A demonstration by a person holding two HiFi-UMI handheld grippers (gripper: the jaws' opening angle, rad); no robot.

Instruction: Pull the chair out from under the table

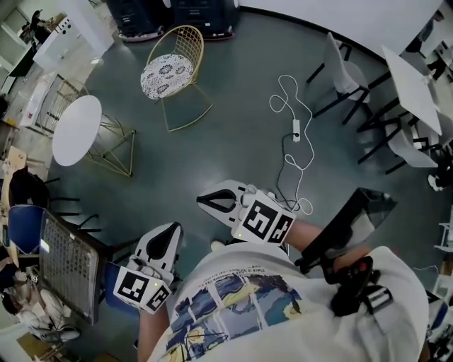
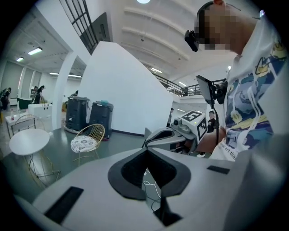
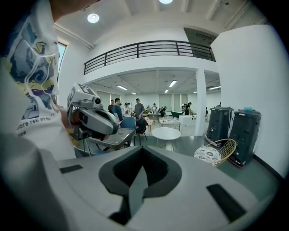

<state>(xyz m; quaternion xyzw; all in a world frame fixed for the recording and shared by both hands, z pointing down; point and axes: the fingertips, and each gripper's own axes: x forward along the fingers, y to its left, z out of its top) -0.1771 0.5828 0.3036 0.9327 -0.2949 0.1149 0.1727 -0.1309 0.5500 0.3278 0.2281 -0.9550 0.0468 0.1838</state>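
A gold wire chair with a patterned cushion stands on the open grey floor, apart from the round white table to its left. Both show again in the left gripper view, chair and table, and in the right gripper view, chair and table. My left gripper and right gripper are held close to my body, well short of the chair. Each is shut with nothing in it. The right gripper crosses the left gripper's view.
A white cable with a plug lies on the floor ahead to the right. White chairs and a white table stand at the right. A mesh-topped table and a blue chair are close on my left. Dark bins line the far wall.
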